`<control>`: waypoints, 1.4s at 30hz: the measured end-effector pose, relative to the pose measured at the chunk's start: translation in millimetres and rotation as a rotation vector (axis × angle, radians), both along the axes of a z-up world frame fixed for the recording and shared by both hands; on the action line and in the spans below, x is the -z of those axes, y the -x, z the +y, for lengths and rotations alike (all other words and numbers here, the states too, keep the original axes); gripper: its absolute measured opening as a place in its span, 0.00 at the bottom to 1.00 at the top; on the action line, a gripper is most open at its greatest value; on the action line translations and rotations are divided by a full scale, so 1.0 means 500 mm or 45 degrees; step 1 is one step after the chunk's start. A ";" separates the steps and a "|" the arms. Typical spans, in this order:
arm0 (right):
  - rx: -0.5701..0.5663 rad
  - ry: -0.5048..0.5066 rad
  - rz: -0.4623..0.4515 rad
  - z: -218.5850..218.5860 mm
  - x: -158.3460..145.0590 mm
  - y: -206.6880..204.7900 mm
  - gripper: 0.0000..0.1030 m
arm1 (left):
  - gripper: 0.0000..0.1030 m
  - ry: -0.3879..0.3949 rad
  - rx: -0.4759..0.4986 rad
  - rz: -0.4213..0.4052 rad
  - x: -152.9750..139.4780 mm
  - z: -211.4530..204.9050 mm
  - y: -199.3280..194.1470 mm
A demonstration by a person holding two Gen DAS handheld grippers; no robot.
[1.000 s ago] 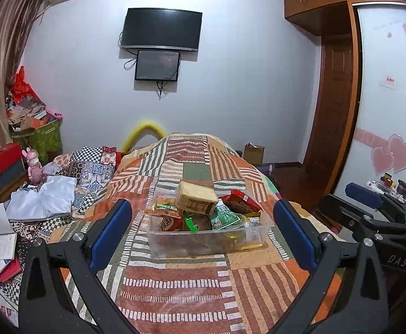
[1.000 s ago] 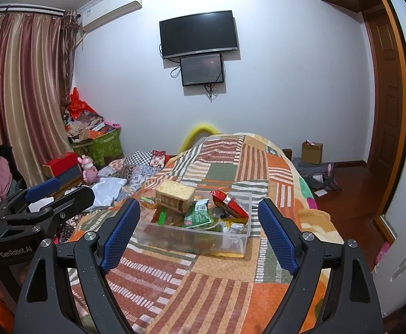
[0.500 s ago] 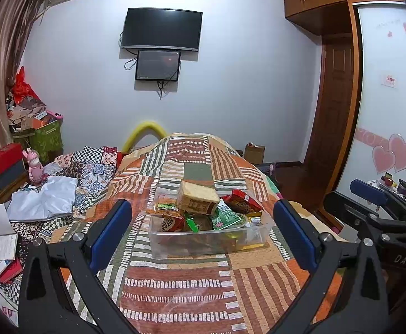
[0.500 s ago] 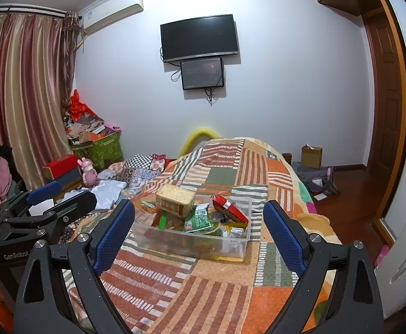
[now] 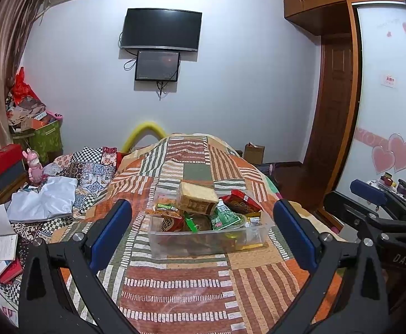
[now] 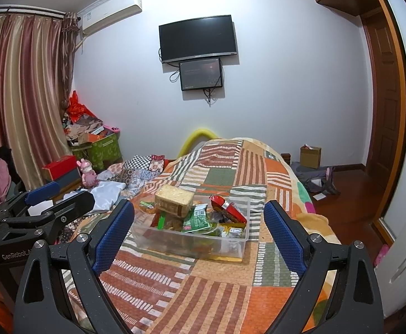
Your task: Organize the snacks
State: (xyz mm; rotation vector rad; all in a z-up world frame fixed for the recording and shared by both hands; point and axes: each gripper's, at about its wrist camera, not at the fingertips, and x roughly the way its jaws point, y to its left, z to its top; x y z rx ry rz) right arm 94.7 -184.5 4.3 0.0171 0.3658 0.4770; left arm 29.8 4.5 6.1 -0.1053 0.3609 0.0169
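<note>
left wrist view, frame centre: clear plastic snack-filled bin point(image 5: 207, 240); lower packets blurred. left gripper point(image 5: 203, 232) and right gripper point(image 6: 198, 229) both spread wide, empty.

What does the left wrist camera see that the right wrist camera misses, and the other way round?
Only the left wrist view shows the wardrobe door with pink hearts and the right hand-held gripper. Only the right wrist view shows the full striped curtain and the left hand-held gripper. Both show the snack bin on the bed and the TV.
</note>
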 end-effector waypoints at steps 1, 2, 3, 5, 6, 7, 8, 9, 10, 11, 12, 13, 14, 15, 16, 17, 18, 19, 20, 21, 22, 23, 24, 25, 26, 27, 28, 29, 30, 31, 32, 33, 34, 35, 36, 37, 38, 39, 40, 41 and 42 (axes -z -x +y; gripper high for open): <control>0.000 -0.001 0.000 0.000 0.000 0.000 0.91 | 1.00 -0.001 0.000 -0.001 0.000 0.000 0.000; -0.001 -0.002 0.001 0.000 0.000 0.000 0.91 | 1.00 -0.001 -0.001 -0.002 0.000 0.000 0.000; -0.002 -0.003 0.003 0.000 0.000 -0.001 0.91 | 1.00 0.000 -0.002 -0.002 0.000 0.000 0.000; 0.000 -0.002 0.003 0.000 0.000 0.000 0.91 | 1.00 0.001 0.001 -0.002 -0.001 0.000 -0.001; 0.001 -0.001 0.002 -0.001 0.000 0.001 0.91 | 1.00 0.002 0.001 -0.003 -0.001 -0.001 -0.001; 0.002 -0.001 0.002 -0.001 -0.001 0.000 0.91 | 1.00 0.001 0.001 -0.003 -0.002 -0.001 -0.001; 0.001 -0.002 0.002 -0.001 -0.001 0.000 0.91 | 1.00 0.001 0.001 -0.002 -0.001 -0.001 -0.001; 0.002 -0.002 0.002 -0.001 -0.001 0.000 0.91 | 1.00 0.002 0.001 -0.003 -0.001 -0.001 -0.001; 0.002 -0.002 0.002 -0.001 -0.001 0.000 0.91 | 1.00 0.002 0.002 -0.002 -0.001 -0.001 -0.001; 0.003 -0.003 0.001 -0.002 -0.002 0.001 0.91 | 1.00 0.003 0.002 -0.003 -0.002 -0.001 -0.001; 0.004 -0.003 0.000 -0.002 -0.003 0.001 0.91 | 1.00 0.003 0.002 -0.003 -0.002 0.000 -0.001; 0.005 -0.003 0.000 -0.003 -0.002 0.000 0.91 | 1.00 0.003 0.003 -0.003 -0.002 -0.001 -0.001; 0.006 -0.003 -0.001 -0.003 -0.003 0.001 0.91 | 1.00 0.002 0.003 -0.002 -0.003 -0.001 -0.001; 0.007 -0.004 -0.003 -0.003 -0.004 0.001 0.91 | 1.00 -0.001 0.003 -0.004 -0.004 -0.002 -0.001; 0.007 -0.004 -0.003 -0.003 -0.005 0.000 0.91 | 1.00 -0.004 0.004 -0.005 -0.004 -0.003 -0.001; 0.008 -0.002 -0.004 -0.002 -0.006 0.001 0.92 | 1.00 -0.005 0.007 -0.006 -0.004 -0.003 -0.001; 0.009 -0.001 -0.005 -0.003 -0.006 0.001 0.92 | 1.00 -0.005 0.013 -0.007 -0.004 -0.004 0.000; 0.011 0.000 -0.005 -0.003 -0.005 0.003 0.92 | 1.00 -0.005 0.019 -0.008 -0.005 -0.006 0.000; 0.014 0.000 -0.007 -0.003 -0.006 0.003 0.94 | 1.00 -0.006 0.021 -0.009 -0.005 -0.007 0.001; 0.015 -0.002 -0.008 -0.003 -0.007 0.003 0.94 | 1.00 -0.008 0.022 -0.012 -0.006 -0.007 0.002; 0.016 -0.004 -0.009 -0.004 -0.007 0.004 0.94 | 1.00 -0.010 0.023 -0.015 -0.007 -0.009 0.003; 0.017 -0.005 -0.010 -0.005 -0.007 0.004 0.94 | 1.00 -0.013 0.024 -0.020 -0.008 -0.011 0.004; 0.018 -0.005 -0.010 -0.005 -0.008 0.005 0.94 | 1.00 -0.016 0.025 -0.023 -0.008 -0.012 0.006; 0.020 -0.006 -0.011 -0.006 -0.008 0.005 0.94 | 1.00 -0.019 0.027 -0.028 -0.009 -0.014 0.008; 0.021 -0.008 -0.011 -0.007 -0.008 0.005 0.94 | 1.00 -0.020 0.028 -0.031 -0.009 -0.014 0.010; 0.022 -0.010 -0.011 -0.007 -0.008 0.005 0.94 | 1.00 -0.020 0.030 -0.032 -0.009 -0.015 0.010; 0.024 -0.010 -0.009 -0.007 -0.008 0.004 0.94 | 1.00 -0.018 0.032 -0.031 -0.009 -0.015 0.011; 0.026 -0.009 -0.009 -0.007 -0.008 0.004 0.94 | 1.00 -0.015 0.034 -0.030 -0.009 -0.015 0.011; 0.029 -0.009 -0.010 -0.007 -0.008 0.005 0.95 | 1.00 -0.012 0.036 -0.029 -0.009 -0.015 0.011; 0.031 -0.009 -0.011 -0.006 -0.008 0.005 0.95 | 1.00 -0.011 0.037 -0.028 -0.010 -0.016 0.011; 0.034 -0.009 -0.011 -0.006 -0.008 0.005 0.96 | 1.00 -0.009 0.038 -0.028 -0.010 -0.016 0.011; 0.037 -0.009 -0.013 -0.005 -0.009 0.006 0.99 | 1.00 -0.009 0.038 -0.028 -0.010 -0.016 0.011; 0.041 -0.010 -0.016 -0.007 -0.008 0.006 1.00 | 1.00 -0.008 0.038 -0.025 -0.011 -0.016 0.010; 0.042 -0.010 -0.019 -0.007 -0.009 0.007 1.00 | 1.00 -0.006 0.039 -0.023 -0.011 -0.016 0.010; 0.042 -0.010 -0.019 -0.007 -0.009 0.007 1.00 | 1.00 -0.003 0.041 -0.023 -0.011 -0.016 0.010; 0.042 -0.011 -0.018 -0.007 -0.009 0.007 1.00 | 1.00 0.000 0.042 -0.022 -0.012 -0.013 0.010; 0.043 -0.012 -0.019 -0.009 -0.008 0.007 1.00 | 1.00 0.004 0.040 -0.021 -0.011 -0.012 0.010; 0.043 -0.013 -0.018 -0.009 -0.008 0.007 1.00 | 1.00 0.006 0.040 -0.021 -0.011 -0.012 0.010; 0.043 -0.013 -0.017 -0.009 -0.008 0.007 1.00 | 1.00 0.010 0.043 -0.019 -0.011 -0.012 0.009; 0.044 -0.012 -0.016 -0.008 -0.009 0.007 1.00 | 1.00 0.014 0.047 -0.017 -0.009 -0.010 0.009; 0.045 -0.012 -0.017 -0.009 -0.008 0.008 1.00 | 1.00 0.017 0.049 -0.016 -0.009 -0.009 0.008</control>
